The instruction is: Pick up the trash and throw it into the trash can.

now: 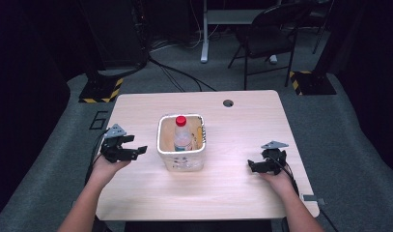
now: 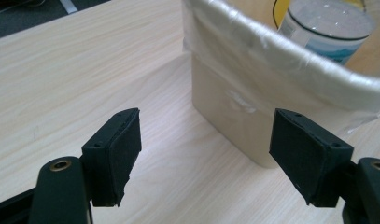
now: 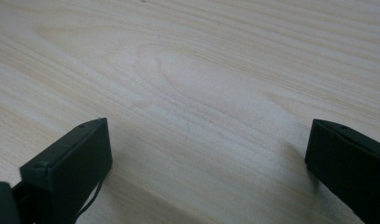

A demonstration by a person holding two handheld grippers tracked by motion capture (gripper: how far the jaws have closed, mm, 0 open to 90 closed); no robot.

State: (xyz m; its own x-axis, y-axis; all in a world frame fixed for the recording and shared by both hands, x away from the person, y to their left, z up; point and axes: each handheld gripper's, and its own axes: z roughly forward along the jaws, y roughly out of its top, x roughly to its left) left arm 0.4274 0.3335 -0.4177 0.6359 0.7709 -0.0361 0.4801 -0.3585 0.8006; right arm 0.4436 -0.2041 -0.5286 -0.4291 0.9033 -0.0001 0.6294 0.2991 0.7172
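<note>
A white square bin [image 1: 181, 155] stands in the middle of the wooden table [image 1: 232, 183]. Inside it a clear water bottle [image 1: 181, 137] with a red cap [image 1: 180, 120] stands upright. My left gripper [image 1: 136, 147] rests at the table's left edge, open, its jaws pointing toward the bin's left wall with a short gap between them. The left gripper view has the bin's wall [image 2: 229, 109] and the bottle [image 2: 325, 28] just beyond the black pads [image 2: 124, 144]. My right gripper [image 1: 252, 166] sits low over the table at the right, open, with bare wood between its pads [image 3: 75, 163].
A round cable hole [image 1: 228, 103] lies near the table's far edge. Beyond the table are a black folding chair [image 1: 266, 38], floor cables, and two yellow-striped stand bases [image 1: 101, 90]. Something yellow [image 1: 201, 131] shows inside the bin.
</note>
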